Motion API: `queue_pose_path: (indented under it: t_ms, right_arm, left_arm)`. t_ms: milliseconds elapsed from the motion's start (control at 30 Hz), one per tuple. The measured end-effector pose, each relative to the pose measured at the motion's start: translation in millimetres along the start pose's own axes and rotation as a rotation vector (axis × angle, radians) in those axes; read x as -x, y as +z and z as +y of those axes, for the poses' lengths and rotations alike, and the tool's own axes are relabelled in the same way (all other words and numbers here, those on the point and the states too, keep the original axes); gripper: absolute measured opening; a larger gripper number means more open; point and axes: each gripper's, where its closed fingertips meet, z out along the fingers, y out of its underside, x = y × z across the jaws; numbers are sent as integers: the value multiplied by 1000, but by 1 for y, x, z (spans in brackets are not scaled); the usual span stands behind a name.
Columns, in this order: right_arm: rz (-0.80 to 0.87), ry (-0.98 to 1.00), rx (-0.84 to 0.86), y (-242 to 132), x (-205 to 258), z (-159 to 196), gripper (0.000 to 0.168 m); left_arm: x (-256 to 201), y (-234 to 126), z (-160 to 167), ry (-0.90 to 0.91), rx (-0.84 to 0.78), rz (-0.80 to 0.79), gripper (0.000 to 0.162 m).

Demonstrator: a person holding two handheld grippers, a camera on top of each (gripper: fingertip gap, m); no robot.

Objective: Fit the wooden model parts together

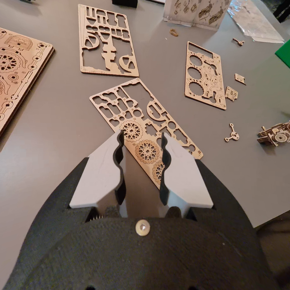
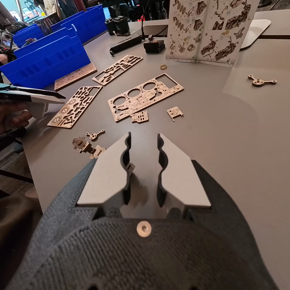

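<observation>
My left gripper (image 1: 142,133) is open and empty, low over a wooden parts sheet with gear wheels (image 1: 146,119). It also shows at the left of the right wrist view (image 2: 63,99), held by a hand above that sheet (image 2: 73,106). My right gripper (image 2: 144,134) is open and empty above bare table. A partly built wooden model (image 2: 87,147) lies just left of its left finger, with a small three-armed part (image 2: 95,135) beside it. The model also shows at the right edge of the left wrist view (image 1: 274,136).
More punched sheets lie around: one with round holes (image 2: 146,97), one farther back (image 1: 108,42), a stack (image 1: 20,78). Two small panels (image 2: 139,116) (image 2: 175,112) and another three-armed part (image 2: 262,81) lie loose. An instruction booklet (image 2: 208,31) stands behind; blue bins (image 2: 47,62) stand at left. Across from one pair of fingers to the other is roughly 30 centimetres.
</observation>
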Motion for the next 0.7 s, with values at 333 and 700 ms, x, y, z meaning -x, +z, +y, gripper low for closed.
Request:
queue_pose_path:
  t_ms: [333,700]
  right_arm:
    - [0,-1,2,0,0,0,33]
    - [2,-3,-1,0,0,0,33]
  left_arm:
    - [7,4,5,10,44,-65,36]
    - [13,5,9,14,75,-120,22]
